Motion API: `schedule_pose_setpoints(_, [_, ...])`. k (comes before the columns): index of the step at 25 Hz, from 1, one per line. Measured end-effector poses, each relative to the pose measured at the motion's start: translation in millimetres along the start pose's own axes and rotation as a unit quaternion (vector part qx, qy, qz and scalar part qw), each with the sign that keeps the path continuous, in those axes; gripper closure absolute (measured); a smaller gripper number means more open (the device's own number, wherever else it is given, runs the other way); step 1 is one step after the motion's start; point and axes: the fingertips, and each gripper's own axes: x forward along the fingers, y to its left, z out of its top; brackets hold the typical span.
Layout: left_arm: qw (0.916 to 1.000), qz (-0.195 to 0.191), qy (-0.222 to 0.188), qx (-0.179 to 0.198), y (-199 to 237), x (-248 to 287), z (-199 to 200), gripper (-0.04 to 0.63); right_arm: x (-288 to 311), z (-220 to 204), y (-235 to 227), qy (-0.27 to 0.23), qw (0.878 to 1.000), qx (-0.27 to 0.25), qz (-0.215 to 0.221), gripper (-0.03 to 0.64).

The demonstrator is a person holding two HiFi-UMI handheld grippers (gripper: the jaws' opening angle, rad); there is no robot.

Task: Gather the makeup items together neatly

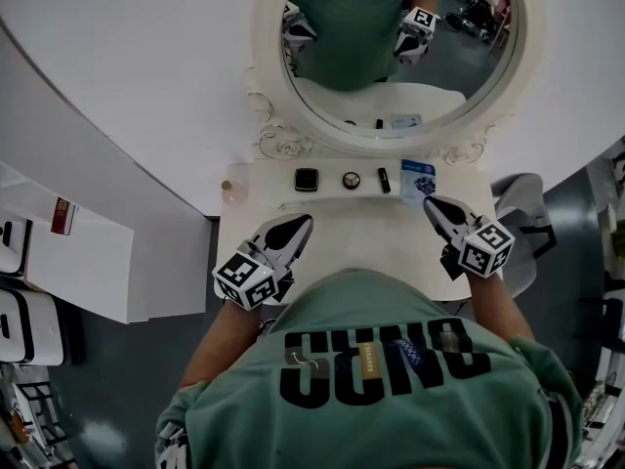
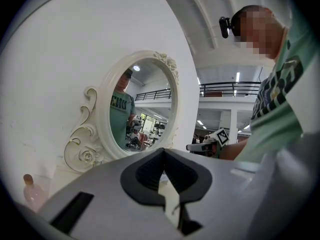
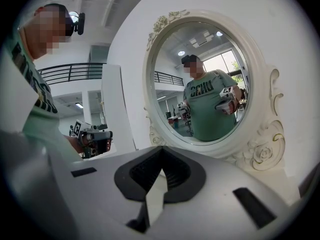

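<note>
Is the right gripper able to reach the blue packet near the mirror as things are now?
Probably yes. The right gripper is close to the blue packet, and nothing visible stands between them. Its jaws are shut, so they would have to open first.

White vanity tabletop [image 1: 361, 234], row along back edge: pale pink bottle [image 1: 228, 191], black square compact [image 1: 307, 180], round black case [image 1: 352, 179], short black tube [image 1: 384, 180], blue-and-white packet [image 1: 418, 180].
</note>
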Motion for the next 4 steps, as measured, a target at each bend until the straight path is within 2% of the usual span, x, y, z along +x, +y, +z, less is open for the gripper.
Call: schedule_pose_setpoints(4, [1.0, -0.003, -0.001, 0.003, -2.5, 0.1, 2.2, 0.588, -1.5, 0.6, 1.4, 0.002, 1.0, -0.002, 0.002, 0.624])
